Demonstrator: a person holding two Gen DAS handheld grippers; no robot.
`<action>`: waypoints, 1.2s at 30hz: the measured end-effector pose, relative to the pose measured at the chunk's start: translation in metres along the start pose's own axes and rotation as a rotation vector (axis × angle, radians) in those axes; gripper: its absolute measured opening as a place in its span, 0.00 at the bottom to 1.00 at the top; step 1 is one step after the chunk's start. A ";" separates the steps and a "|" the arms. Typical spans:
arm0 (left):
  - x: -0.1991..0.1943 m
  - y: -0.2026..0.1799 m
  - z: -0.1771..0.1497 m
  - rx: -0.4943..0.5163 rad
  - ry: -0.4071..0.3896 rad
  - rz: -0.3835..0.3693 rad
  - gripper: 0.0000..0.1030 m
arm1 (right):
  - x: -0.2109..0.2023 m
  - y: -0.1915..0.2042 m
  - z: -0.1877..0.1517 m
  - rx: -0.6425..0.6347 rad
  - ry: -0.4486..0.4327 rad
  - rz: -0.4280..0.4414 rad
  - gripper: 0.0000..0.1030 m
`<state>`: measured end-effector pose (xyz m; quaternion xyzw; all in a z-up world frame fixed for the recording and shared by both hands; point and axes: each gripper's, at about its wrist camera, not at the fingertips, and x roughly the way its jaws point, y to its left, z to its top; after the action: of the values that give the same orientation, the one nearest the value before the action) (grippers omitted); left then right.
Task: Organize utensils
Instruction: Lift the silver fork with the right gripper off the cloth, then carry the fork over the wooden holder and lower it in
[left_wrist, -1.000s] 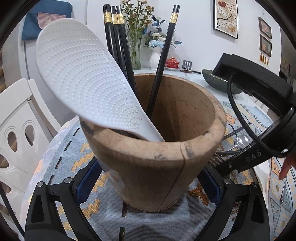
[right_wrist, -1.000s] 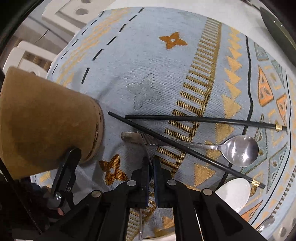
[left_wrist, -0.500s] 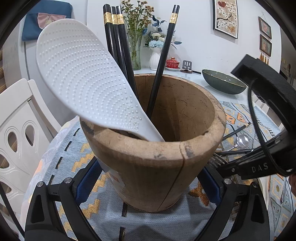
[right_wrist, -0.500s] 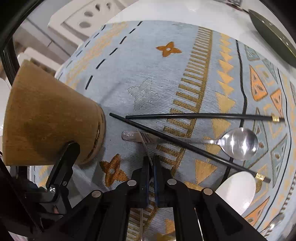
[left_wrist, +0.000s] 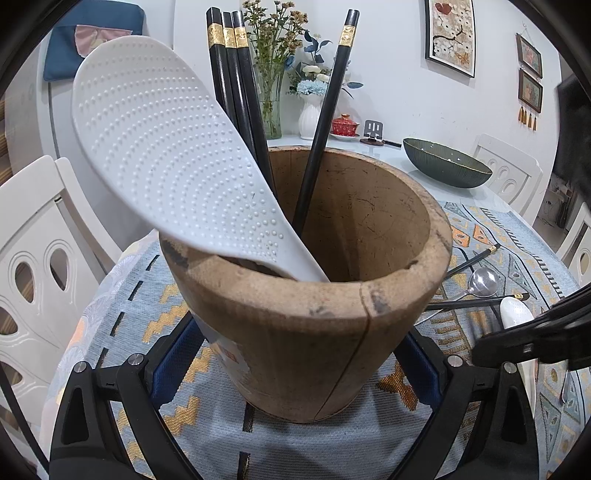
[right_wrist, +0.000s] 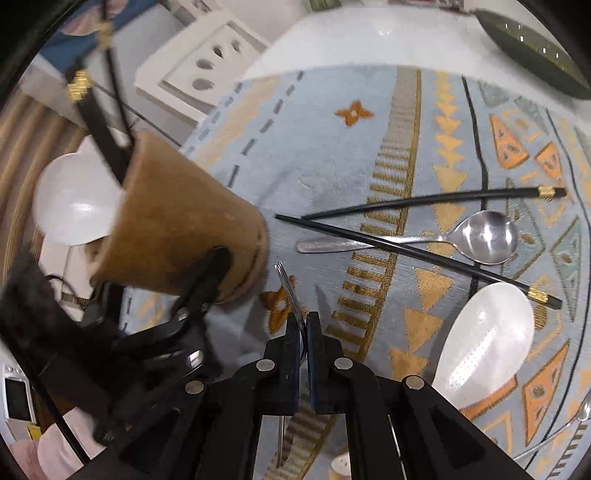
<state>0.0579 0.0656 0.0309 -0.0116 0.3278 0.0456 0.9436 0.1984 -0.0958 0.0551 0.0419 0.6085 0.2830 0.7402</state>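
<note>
Right wrist view: right gripper (right_wrist: 303, 325) pinched tight on a metal fork (right_wrist: 290, 291), tines poking out ahead of the fingertips, handle running back beneath. Fork now hangs above the woven placemat (right_wrist: 332, 155); a second ago its tines lay against the spoon handle and crossed chopsticks. View has swung so the wooden utensil holder (right_wrist: 177, 218) sits nearer the centre, and its rim and contents show.

Left wrist view: left gripper (left_wrist: 295, 369) clamped on both sides of the holder near its base, blue pads against the wood. Unchanged from the earlier frame. The right gripper's black body (left_wrist: 535, 332), which filled the upper right before, now shows only at the lower right edge.

Materials: holder is a tapered, rough brown wooden tub with a crack down its front wall. Inside stand a white dimpled rice paddle (left_wrist: 166, 158) leaning on the near rim, and four black chopsticks with gold bands (left_wrist: 236, 74). Half the mouth is free on the right side.

On the placemat to the right of the holder: two loose black chopsticks (right_wrist: 424, 199) crossing, a steel spoon (right_wrist: 484, 236), a second white paddle (right_wrist: 484, 339). White surface (right_wrist: 351, 37) beyond the mat carries a dark green bowl (left_wrist: 443, 168). White chairs (left_wrist: 37, 258) close to the surface's edges.
</note>
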 end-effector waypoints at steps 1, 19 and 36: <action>0.000 0.000 0.000 0.000 0.000 0.000 0.96 | -0.006 0.003 -0.002 -0.008 -0.011 0.000 0.03; 0.000 0.001 0.000 -0.001 0.000 -0.001 0.96 | -0.089 0.042 0.022 -0.132 -0.235 -0.030 0.03; 0.000 0.001 0.000 -0.002 0.001 -0.003 0.96 | -0.161 0.094 0.081 -0.239 -0.486 -0.001 0.03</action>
<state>0.0579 0.0668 0.0308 -0.0131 0.3284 0.0448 0.9434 0.2225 -0.0700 0.2557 0.0205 0.3753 0.3344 0.8642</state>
